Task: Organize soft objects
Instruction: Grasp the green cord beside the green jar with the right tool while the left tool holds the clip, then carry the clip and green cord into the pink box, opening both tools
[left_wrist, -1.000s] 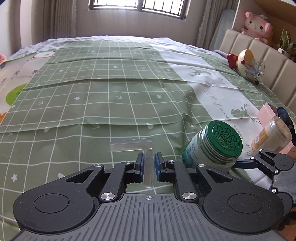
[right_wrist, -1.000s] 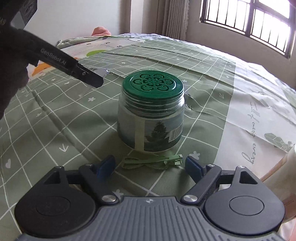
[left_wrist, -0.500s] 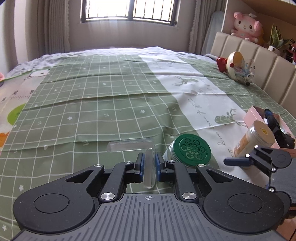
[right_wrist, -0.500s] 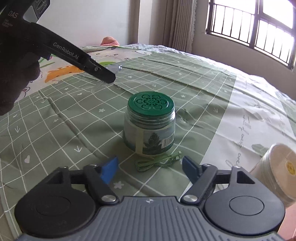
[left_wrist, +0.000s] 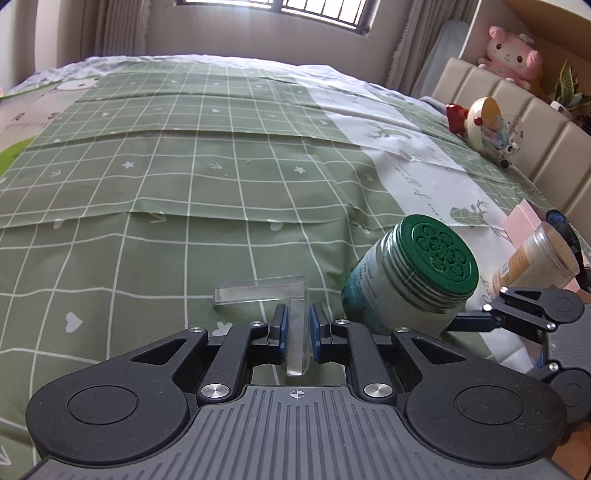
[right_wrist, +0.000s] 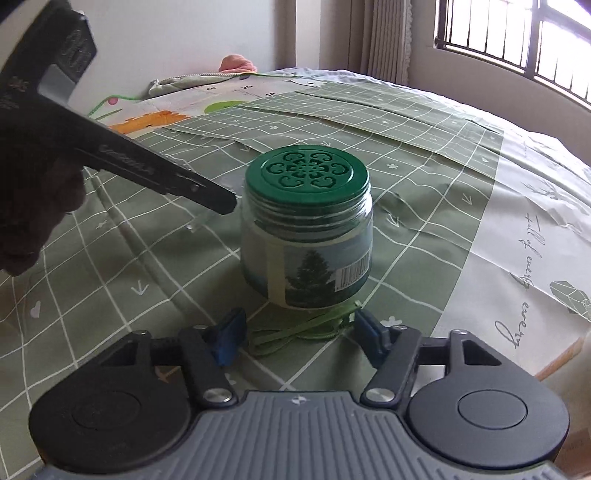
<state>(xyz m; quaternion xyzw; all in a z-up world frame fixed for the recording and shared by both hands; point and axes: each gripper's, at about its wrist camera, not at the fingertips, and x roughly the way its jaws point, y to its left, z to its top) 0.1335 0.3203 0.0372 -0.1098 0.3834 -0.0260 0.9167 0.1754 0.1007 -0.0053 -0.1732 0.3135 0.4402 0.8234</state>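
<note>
A clear L-shaped acrylic piece (left_wrist: 295, 317) is clamped in the left gripper (left_wrist: 296, 328). The right gripper (right_wrist: 297, 334) is closing around green ribbon (right_wrist: 306, 328) untouched, before a green-lidded jar (right_wrist: 306, 225) labelled with a pine tree and barcode.

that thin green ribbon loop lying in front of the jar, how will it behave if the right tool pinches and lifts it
The green ribbon looks thin and slack, so it will probably droop and dangle. It seems very light. Lying flat on the bedsheet, it may slip from the closing right tool.
</note>
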